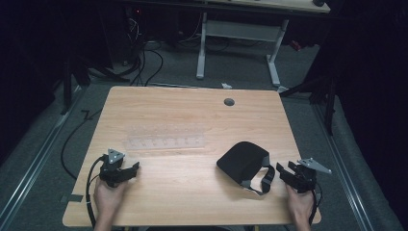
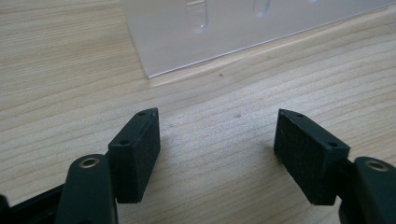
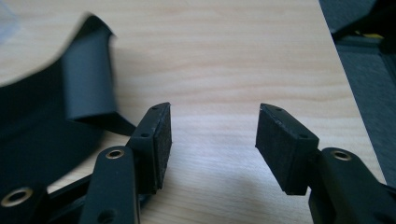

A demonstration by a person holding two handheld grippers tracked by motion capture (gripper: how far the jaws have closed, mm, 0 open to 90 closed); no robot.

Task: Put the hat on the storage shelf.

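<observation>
A black padded mask point(image 1: 242, 161) with a grey-edged strap point(image 1: 263, 179) lies on the wooden table point(image 1: 192, 110), right of centre. My right gripper point(image 1: 283, 172) rests at the table's right front corner, just right of the strap, open with bare wood between its pads. In the right gripper view the mask point(image 3: 42, 135) and its strap point(image 3: 88, 79) lie left of the open right gripper point(image 3: 212, 135). A clear plastic rack point(image 1: 166, 137) with slots lies mid-table. My left gripper point(image 1: 133, 169) sits near the front left, open, and in the left gripper view point(image 2: 217, 140) the clear rack point(image 2: 224, 28) lies ahead, apart from it.
A round cable hole point(image 1: 229, 102) sits near the table's far edge. Beyond the table stand a white desk frame point(image 1: 238, 43) and loose cables point(image 1: 144, 62) on the grey floor. The table's right edge point(image 3: 345, 102) runs close beside the right gripper.
</observation>
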